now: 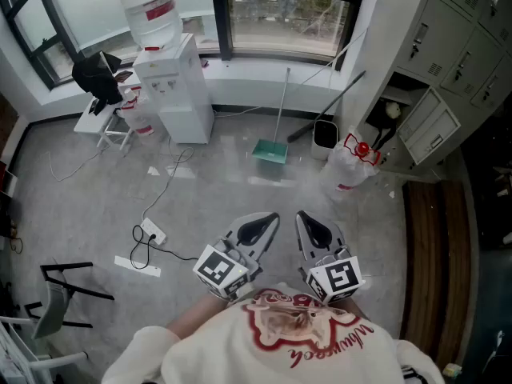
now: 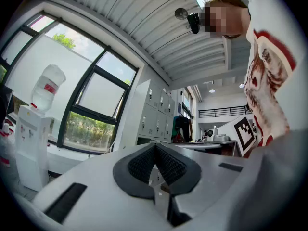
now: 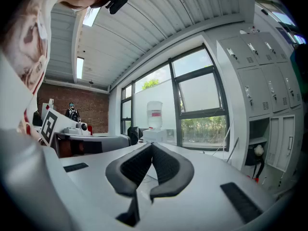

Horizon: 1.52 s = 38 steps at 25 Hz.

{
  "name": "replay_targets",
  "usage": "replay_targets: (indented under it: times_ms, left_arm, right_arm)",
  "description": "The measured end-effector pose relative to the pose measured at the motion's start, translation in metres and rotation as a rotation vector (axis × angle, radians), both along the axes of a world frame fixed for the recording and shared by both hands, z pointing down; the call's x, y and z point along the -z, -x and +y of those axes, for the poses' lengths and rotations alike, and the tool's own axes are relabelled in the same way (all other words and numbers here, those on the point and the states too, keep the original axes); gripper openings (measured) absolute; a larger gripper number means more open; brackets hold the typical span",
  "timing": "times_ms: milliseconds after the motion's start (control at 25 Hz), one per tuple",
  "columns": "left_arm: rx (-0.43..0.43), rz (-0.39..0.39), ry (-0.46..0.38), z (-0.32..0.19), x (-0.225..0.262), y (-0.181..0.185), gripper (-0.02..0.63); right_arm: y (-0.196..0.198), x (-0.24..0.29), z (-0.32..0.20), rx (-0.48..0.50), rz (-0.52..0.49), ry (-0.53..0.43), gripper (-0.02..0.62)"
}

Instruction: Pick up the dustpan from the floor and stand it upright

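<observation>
Person is holding both grippers low and close to the chest, side by side just above the shirt, tips pointing out over the floor.

Left gripper: jaws are sitting closed, pads meeting at the tip, nothing between them. Right gripper: same, pads touching at the tip, gripping nothing.

Dustpan is sitting well ahead of both grippers, near the window wall: green pan on the floor, long thin handle running up toward the sill. Can't tell from this steep angle whether it's leaning on the wall or lying flat. Neither gripper is touching it.

A dark stick is slanting just right of the dustpan, its lower end near a small white bin. A clear bag with red on it is lying right of the bin. Water dispenser is standing left of the dustpan against the wall. Lockers are lining the right side. Power strip with a cable is lying on the floor left of the grippers.
</observation>
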<state>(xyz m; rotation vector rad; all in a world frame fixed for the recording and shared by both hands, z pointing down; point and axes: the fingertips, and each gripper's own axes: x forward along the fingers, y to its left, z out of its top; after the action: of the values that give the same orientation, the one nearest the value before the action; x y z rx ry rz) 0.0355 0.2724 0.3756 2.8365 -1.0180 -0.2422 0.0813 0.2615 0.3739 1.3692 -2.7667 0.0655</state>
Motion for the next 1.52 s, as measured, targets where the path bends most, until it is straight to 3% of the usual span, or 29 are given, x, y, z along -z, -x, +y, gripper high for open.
replay_targets:
  times_ms: [400, 800, 1280, 1520]
  left_arm:
    - [0.008, 0.006, -0.003, 0.001, 0.004, 0.004, 0.02]
    - [0.006, -0.023, -0.013, 0.005, 0.005, 0.02, 0.021]
    - [-0.005, -0.023, 0.003, 0.007, -0.004, 0.069, 0.02]
    - [-0.004, 0.002, 0.022, 0.002, -0.009, 0.087, 0.02]
  right_arm:
    - [0.007, -0.002, 0.004, 0.009, 0.013, -0.005, 0.025]
    - [0.019, -0.001, -0.001, -0.031, -0.038, 0.001, 0.025]
    - [0.062, -0.008, 0.0, -0.061, -0.061, 0.014, 0.025]
    - [0.085, -0.018, 0.002, -0.03, -0.039, 0.031, 0.025]
